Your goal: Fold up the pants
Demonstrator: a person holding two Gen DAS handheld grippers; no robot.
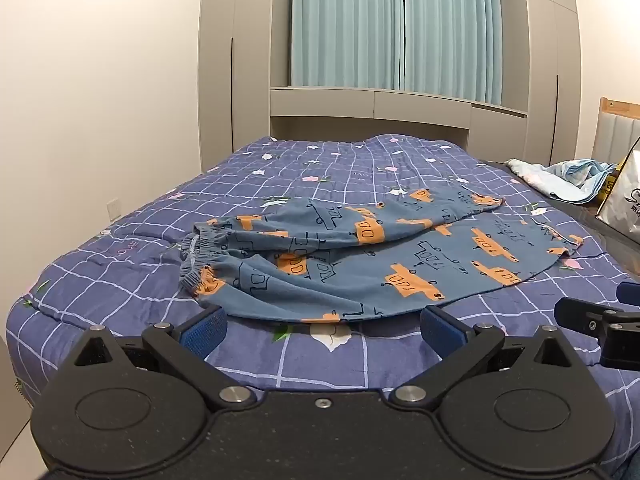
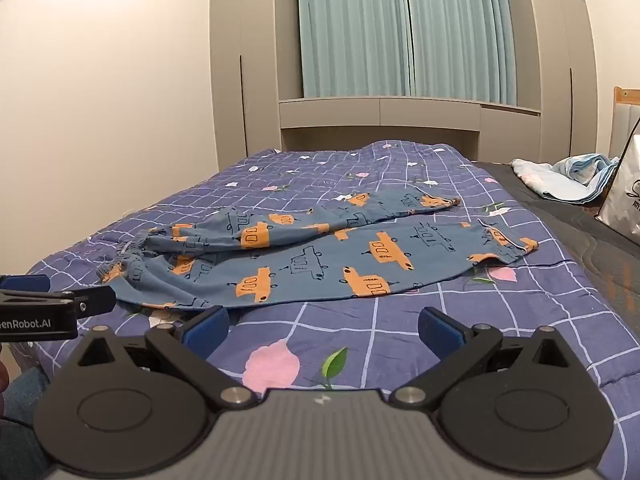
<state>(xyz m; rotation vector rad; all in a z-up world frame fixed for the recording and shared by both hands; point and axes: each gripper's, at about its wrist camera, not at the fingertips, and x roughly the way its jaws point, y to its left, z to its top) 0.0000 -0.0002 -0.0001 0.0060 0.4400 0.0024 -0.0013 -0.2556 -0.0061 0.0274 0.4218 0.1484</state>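
Blue pants (image 1: 360, 264) with orange and outlined bus prints lie on the bed, elastic waistband (image 1: 196, 256) to the left, both legs running to the right, the far leg partly overlapping the near one. They also show in the right wrist view (image 2: 320, 264). My left gripper (image 1: 324, 324) is open and empty, just short of the pants' near edge. My right gripper (image 2: 324, 328) is open and empty, a little in front of the near leg. Each gripper shows at the other view's edge.
The bed has a purple checked quilt (image 1: 320, 184) with flower prints. A crumpled light blue cloth (image 1: 568, 180) and a white bag (image 1: 624, 200) lie at the far right. Grey wardrobes and teal curtains (image 1: 396, 28) stand behind; a white wall is at left.
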